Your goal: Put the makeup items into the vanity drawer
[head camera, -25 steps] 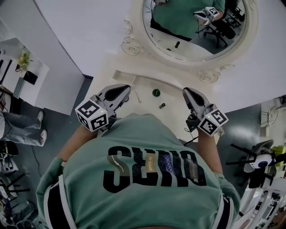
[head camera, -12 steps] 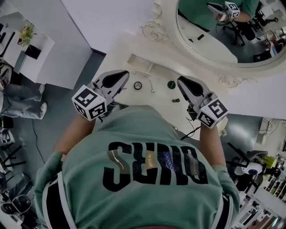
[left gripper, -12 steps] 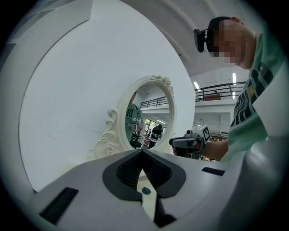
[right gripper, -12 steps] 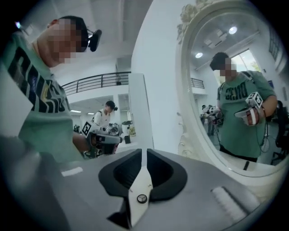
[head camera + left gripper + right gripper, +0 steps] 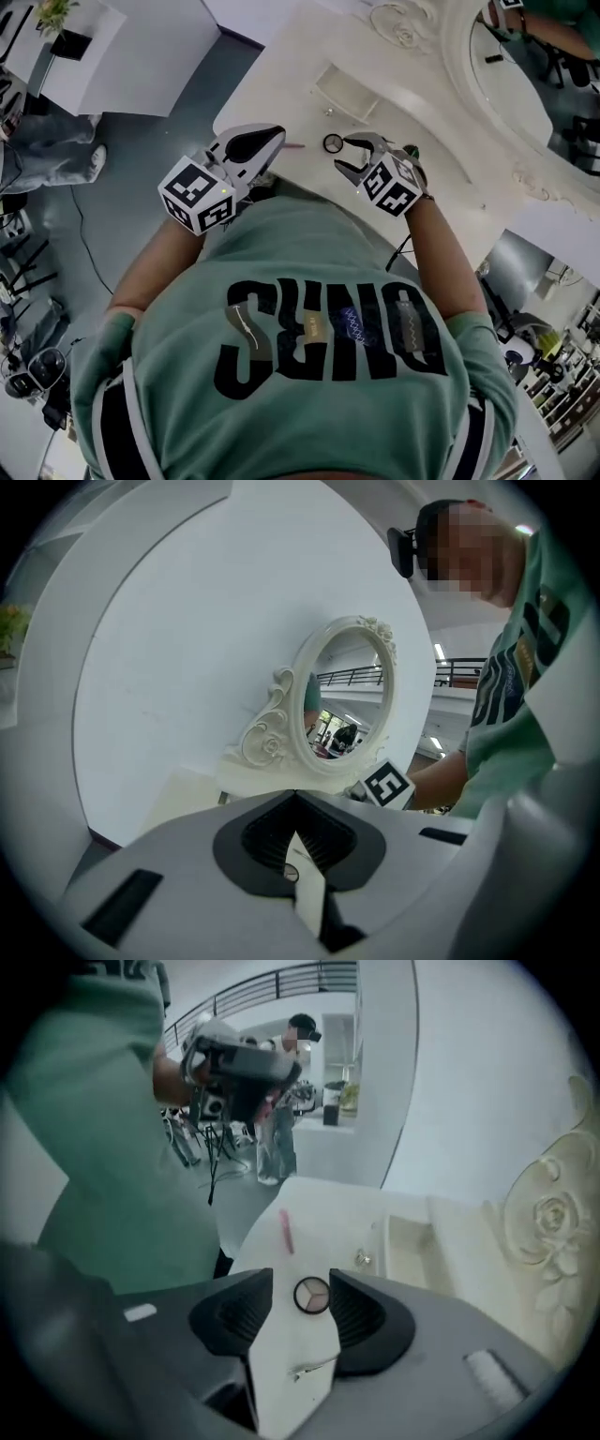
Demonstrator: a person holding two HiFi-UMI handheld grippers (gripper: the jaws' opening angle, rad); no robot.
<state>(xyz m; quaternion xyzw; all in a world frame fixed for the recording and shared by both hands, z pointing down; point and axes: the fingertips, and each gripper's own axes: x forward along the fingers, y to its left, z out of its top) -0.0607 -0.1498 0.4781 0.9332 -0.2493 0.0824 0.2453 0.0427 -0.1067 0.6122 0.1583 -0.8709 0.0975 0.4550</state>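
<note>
A round eyeshadow compact [image 5: 312, 1295] [image 5: 333, 142] lies on the cream vanity top [image 5: 281, 84]. My right gripper [image 5: 302, 1283] [image 5: 345, 155] points down at it. Its jaws have just been opening and now stand apart on either side of the compact, with the pads not touching it. A thin metal pin [image 5: 314, 1370] lies nearer to me between the jaws. A pink stick [image 5: 285, 1230] [image 5: 293, 145] lies to the left of the compact. My left gripper [image 5: 295, 799] [image 5: 275, 138] hovers at the table's near edge, jaw tips together, holding nothing. The open shallow drawer [image 5: 412, 1241] [image 5: 345, 91] sits beyond the compact.
An ornate oval mirror [image 5: 342, 705] [image 5: 506, 84] stands at the back of the vanity. A small metal knob [image 5: 361, 1258] sits by the drawer. A dark green cap [image 5: 411, 150] shows just past the right gripper. People and chairs stand on the grey floor at the left.
Both grippers have dropped toward the vanity top. The right one swung left over the compact, tilted down, and its jaws went from shut to open. The head view has shifted right.
</note>
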